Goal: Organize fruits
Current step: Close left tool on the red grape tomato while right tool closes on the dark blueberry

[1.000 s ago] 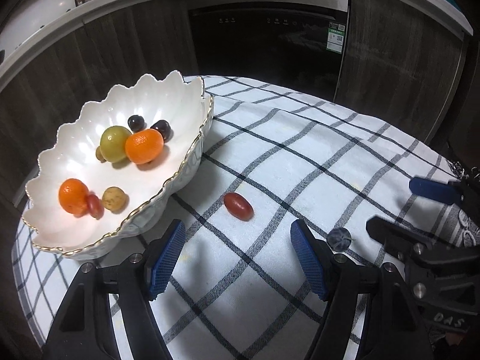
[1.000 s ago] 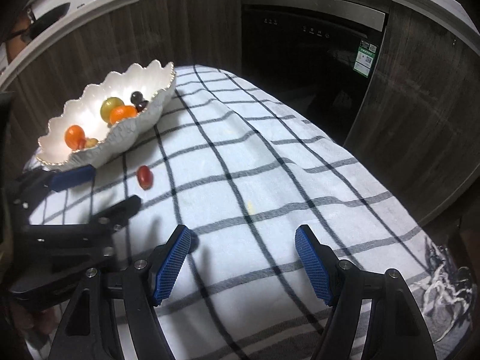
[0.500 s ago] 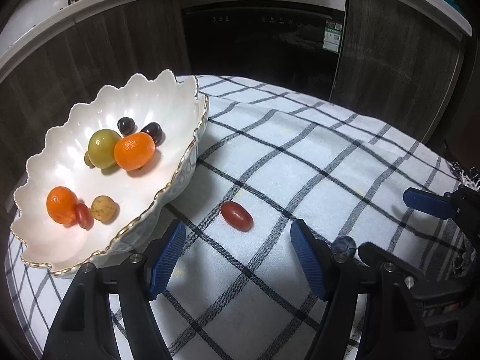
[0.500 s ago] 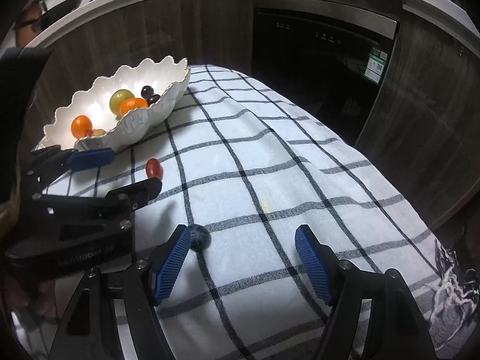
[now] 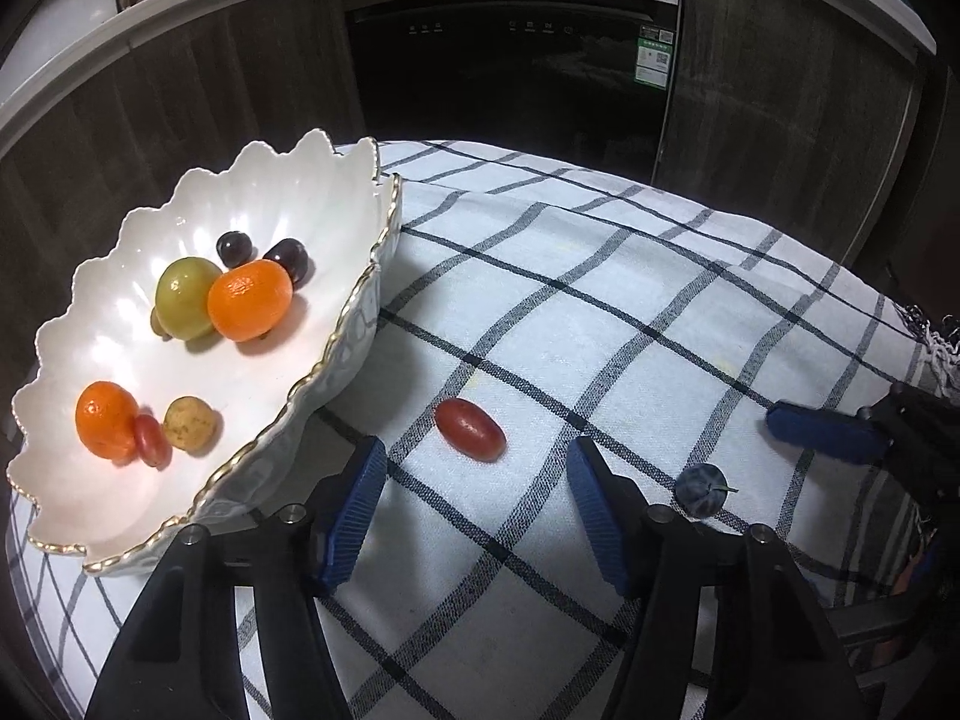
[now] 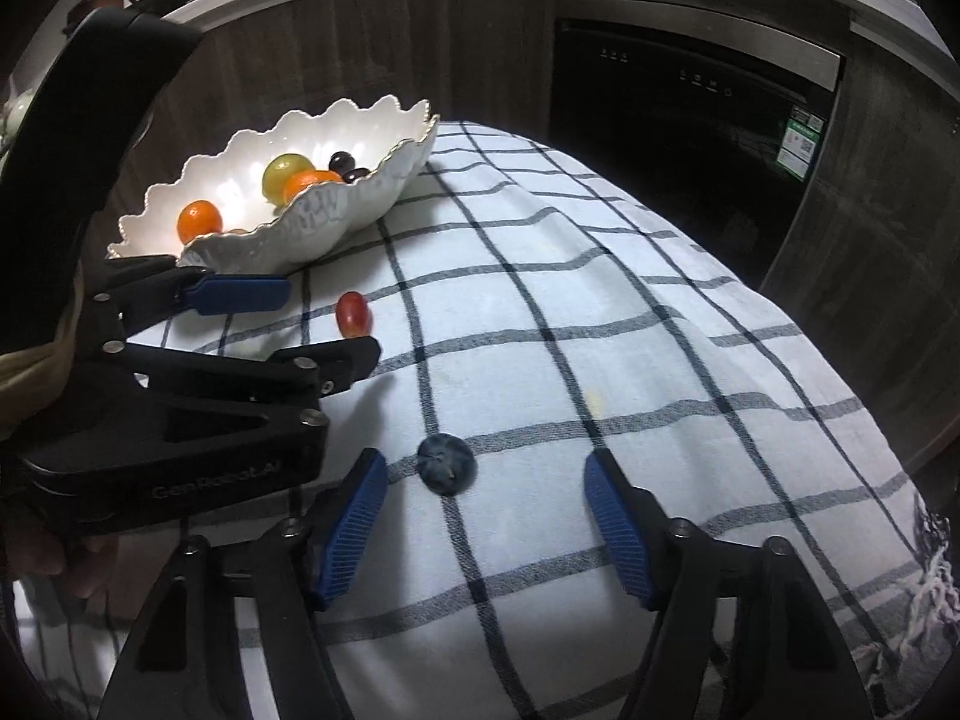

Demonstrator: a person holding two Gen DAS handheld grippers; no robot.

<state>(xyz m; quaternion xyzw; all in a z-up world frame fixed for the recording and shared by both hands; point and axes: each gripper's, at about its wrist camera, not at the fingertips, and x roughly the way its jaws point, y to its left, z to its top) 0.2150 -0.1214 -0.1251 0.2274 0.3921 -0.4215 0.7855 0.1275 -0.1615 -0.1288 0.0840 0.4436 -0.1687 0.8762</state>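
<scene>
Left of the right jaws, the bowl (image 6: 336,210) wall hides its lower fruit; the sticker (image 6: 801,147) print beyond is unreadable.

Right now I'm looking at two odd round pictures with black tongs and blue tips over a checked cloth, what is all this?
There is no robot: a person holds a two-finger gripper in each hand, and a wide-angle camera on each looks along its fingers. One picture comes from the left gripper, the other from the right gripper. On the checked tablecloth stands a white scalloped bowl with small oranges, a green fruit, dark grapes and other small fruit. Outside it lie a red grape, between the left fingers, and a blueberry, between the right fingers. Both pairs of jaws are closing, but neither touches its fruit yet; nothing is held.
</scene>
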